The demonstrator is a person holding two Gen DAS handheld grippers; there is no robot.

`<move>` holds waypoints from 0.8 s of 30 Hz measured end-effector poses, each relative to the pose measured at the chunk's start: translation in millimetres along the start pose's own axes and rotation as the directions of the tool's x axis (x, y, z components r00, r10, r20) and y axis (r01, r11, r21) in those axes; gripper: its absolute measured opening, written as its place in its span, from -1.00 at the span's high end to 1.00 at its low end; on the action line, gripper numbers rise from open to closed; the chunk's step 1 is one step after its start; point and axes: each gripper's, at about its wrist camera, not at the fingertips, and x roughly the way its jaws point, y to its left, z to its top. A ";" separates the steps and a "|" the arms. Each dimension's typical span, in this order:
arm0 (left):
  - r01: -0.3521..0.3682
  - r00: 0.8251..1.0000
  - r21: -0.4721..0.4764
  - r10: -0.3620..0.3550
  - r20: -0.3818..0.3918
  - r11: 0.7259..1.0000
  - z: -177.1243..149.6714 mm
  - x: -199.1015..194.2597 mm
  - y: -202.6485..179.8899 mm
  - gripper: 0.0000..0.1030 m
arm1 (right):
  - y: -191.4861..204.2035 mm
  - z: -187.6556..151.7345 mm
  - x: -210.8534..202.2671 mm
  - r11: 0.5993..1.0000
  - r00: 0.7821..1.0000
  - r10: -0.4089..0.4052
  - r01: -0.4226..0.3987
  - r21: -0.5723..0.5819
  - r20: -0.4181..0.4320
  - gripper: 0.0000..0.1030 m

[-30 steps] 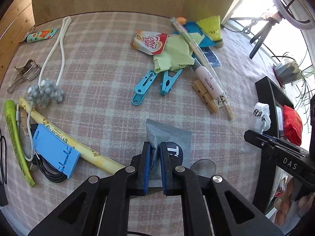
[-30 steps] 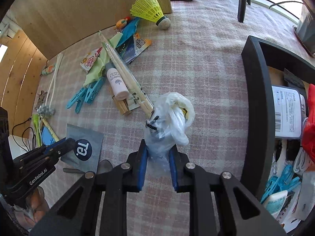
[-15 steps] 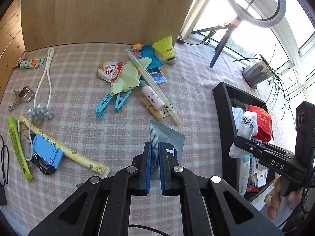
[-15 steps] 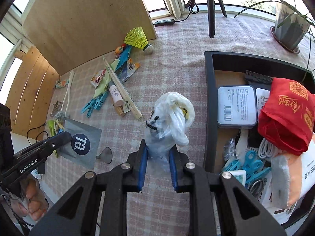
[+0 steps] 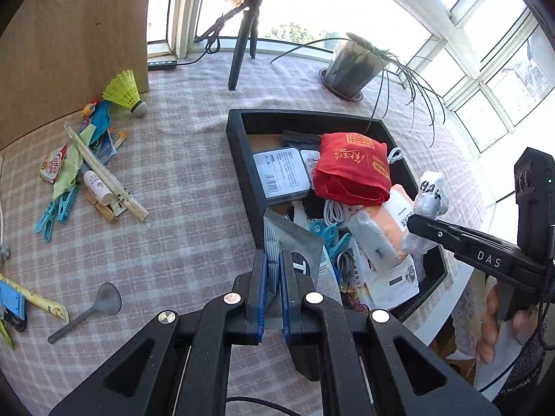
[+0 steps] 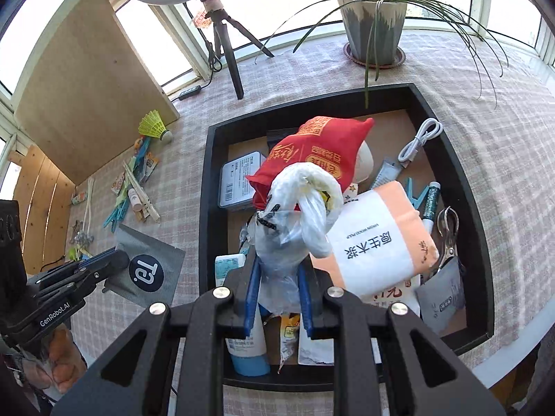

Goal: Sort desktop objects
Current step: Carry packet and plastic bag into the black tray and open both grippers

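Right wrist view: your right tongs (image 6: 277,298) are clamped on a knotted clear plastic bag (image 6: 295,222), hanging over the near half of the black tray (image 6: 208,208). Your left tongs (image 5: 272,294) are pinched shut on the edge of a grey foil pouch (image 5: 295,242), which sits over the tray's left wall at its near corner.

Risks:
- The pouch is held by a thin edge only. A quick swing could pull it out of the pads, and it'd likely land on the tablecloth outside the wall.
- The tray is already piled high: red cloth bag (image 6: 312,152), orange tissue pack (image 6: 374,239), tubes, clips. Drop the plastic bag on the pile and I'd expect it to roll off or over the near rim.
- Both tongs converge on the same end of the tray; they could clip each other.

Surface: checked pinkish cloth (image 5: 180,180). Unsorted items lie near its left edge: yellow shuttlecock (image 5: 125,92), chopsticks (image 5: 104,170), blue pegs (image 5: 55,211).

Room: bright windows behind, potted plant (image 6: 374,24) and ring-light tripod (image 6: 225,45) at the far edge, wooden board (image 6: 86,104) far left.
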 end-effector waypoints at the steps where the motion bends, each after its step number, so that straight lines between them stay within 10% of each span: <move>1: 0.003 1.000 0.015 -0.003 -0.002 1.000 2.7 3.2 -10.0 0.88 | -11.5 -0.7 -4.6 1.000 1.000 -0.007 0.007 0.020 0.007 0.61; 24: -0.102 0.991 -0.056 0.106 0.086 0.993 108.9 41.5 -33.8 0.88 | -96.8 79.8 -8.7 0.995 0.997 -0.060 0.057 0.080 0.039 0.61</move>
